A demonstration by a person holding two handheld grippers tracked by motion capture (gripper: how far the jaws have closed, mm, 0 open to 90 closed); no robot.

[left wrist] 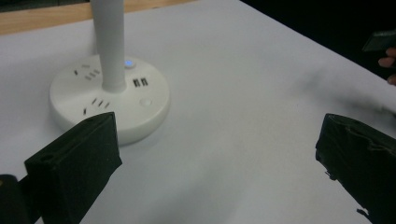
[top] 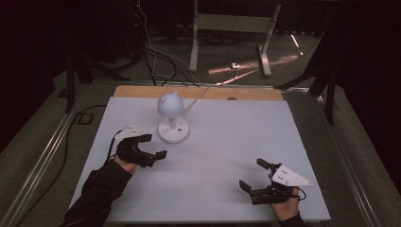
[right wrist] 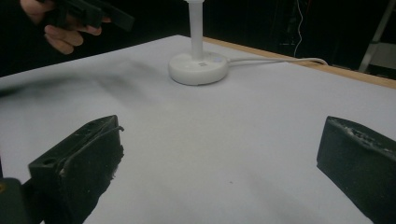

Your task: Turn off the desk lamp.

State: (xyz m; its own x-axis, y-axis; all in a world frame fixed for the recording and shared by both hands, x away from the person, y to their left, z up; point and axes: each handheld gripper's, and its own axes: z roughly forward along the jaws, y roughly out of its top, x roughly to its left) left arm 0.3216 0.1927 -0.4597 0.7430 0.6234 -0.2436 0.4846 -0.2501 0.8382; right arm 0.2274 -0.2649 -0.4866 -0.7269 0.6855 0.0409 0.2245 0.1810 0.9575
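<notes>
My left gripper (top: 152, 146) hangs near the table's (top: 227, 142) left edge, jaws spread wide with nothing between them, just beside the white desk lamp (top: 173, 118). The lamp stands by the far edge, left of centre, its cable (top: 198, 97) running off the back. Near the front right corner, my right gripper (top: 253, 175) sits released and empty.

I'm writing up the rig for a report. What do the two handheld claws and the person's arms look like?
Both claws are black, each with two blocky black jaws faced with rough padding. The left claw and right claw each carry a pale three-cornered plate on top, the right one's marked with small dark dots. A thin black cable loops from each. The left arm wears a black sleeve; a dark cuff shows at the right wrist.
</notes>
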